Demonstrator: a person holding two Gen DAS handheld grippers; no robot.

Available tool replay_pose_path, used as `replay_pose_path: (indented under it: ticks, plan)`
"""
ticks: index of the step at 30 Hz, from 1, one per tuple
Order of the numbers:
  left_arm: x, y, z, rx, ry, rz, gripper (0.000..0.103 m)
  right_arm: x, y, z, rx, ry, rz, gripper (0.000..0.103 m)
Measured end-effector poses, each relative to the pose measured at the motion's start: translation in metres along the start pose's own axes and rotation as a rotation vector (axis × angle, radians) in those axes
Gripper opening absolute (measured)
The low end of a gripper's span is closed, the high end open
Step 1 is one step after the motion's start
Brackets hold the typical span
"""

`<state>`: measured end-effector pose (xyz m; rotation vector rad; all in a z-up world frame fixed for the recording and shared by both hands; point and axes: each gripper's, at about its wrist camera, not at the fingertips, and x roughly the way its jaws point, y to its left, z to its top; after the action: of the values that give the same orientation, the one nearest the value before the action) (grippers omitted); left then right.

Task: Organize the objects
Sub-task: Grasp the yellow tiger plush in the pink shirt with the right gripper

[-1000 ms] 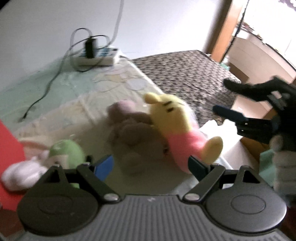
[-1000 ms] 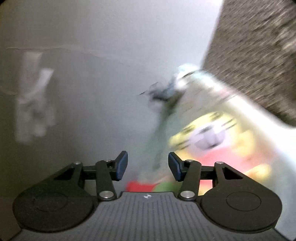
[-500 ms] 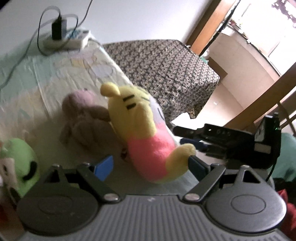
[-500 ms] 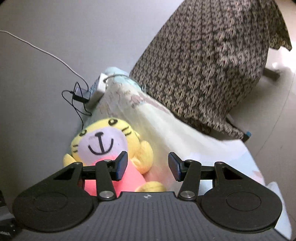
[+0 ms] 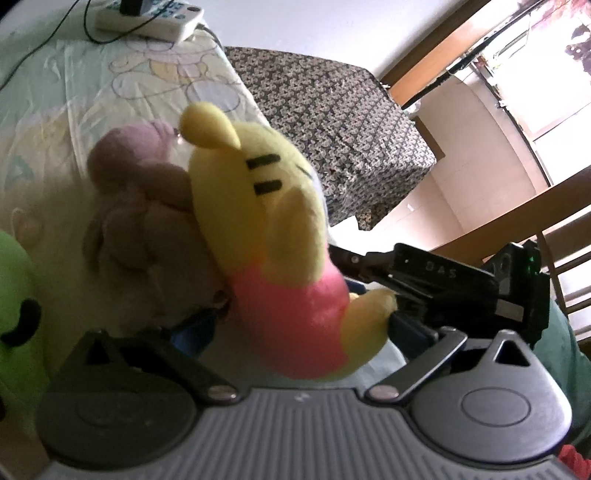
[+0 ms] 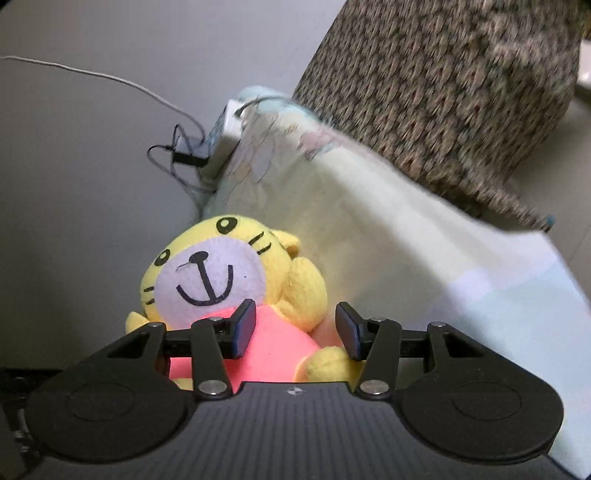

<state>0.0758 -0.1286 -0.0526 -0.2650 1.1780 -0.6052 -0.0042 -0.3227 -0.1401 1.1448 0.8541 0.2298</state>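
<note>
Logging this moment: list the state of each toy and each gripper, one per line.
yellow tiger plush: lying on the bed, between the open fingers of both grippers, not clamped.
brown plush: lying behind the tiger, touching it.
green plush: at the left edge, mostly cut off.
left gripper: open.
right gripper: open.
power strip: charger plugged in.

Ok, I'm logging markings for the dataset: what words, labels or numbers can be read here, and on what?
"240", or close to it: pale characters on the black body of the right gripper, seen upside down in the left wrist view; not certain.
Power strip: blue print on top, too blurred to read.
Tiger plush: no lettering.
</note>
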Motion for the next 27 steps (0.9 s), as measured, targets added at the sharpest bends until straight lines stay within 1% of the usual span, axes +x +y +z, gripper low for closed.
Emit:
replay_pose_path:
  ticks: [2,4,5,7,8,9,11,14,16,20,22,27]
  plan:
    - [-0.001,-0.001,-0.002,0.018,0.0,0.011,0.099,0.002,-0.003,0.0,0.022,0.044,0.063,0.051]
    - [0.002,0.001,-0.003,0.027,0.002,0.034,0.098,0.006,-0.002,-0.003,0.035,0.128,0.153,0.051]
    - [0.003,0.003,-0.004,0.029,0.007,0.044,0.097,0.008,0.001,-0.006,0.027,0.162,0.183,0.052]
    - [0.004,0.008,-0.005,0.023,0.016,0.051,0.097,0.01,0.01,-0.011,-0.029,0.177,0.166,0.054]
    - [0.005,0.01,-0.006,0.022,0.019,0.058,0.094,0.012,0.013,-0.014,-0.052,0.172,0.152,0.054]
    - [0.004,0.012,-0.006,0.025,0.021,0.066,0.092,0.013,0.013,-0.015,-0.051,0.168,0.152,0.055]
    - [0.001,0.014,-0.008,0.036,0.013,0.083,0.086,0.015,0.012,-0.017,-0.027,0.173,0.172,0.055]
    - [-0.006,0.018,-0.011,0.065,-0.003,0.104,0.083,0.018,0.018,-0.021,-0.05,0.187,0.185,0.055]
    - [-0.008,0.02,-0.014,0.084,-0.012,0.132,0.081,0.02,0.025,-0.024,-0.083,0.202,0.181,0.055]
    - [-0.009,0.022,-0.017,0.092,-0.025,0.183,0.08,0.03,0.036,-0.032,-0.144,0.227,0.169,0.054]
    - [-0.01,0.026,-0.019,0.101,-0.023,0.216,0.08,0.032,0.038,-0.037,-0.162,0.217,0.157,0.054]
    - [-0.012,0.024,-0.032,0.147,-0.032,0.286,0.08,0.033,0.034,-0.052,-0.154,0.21,0.155,0.054]
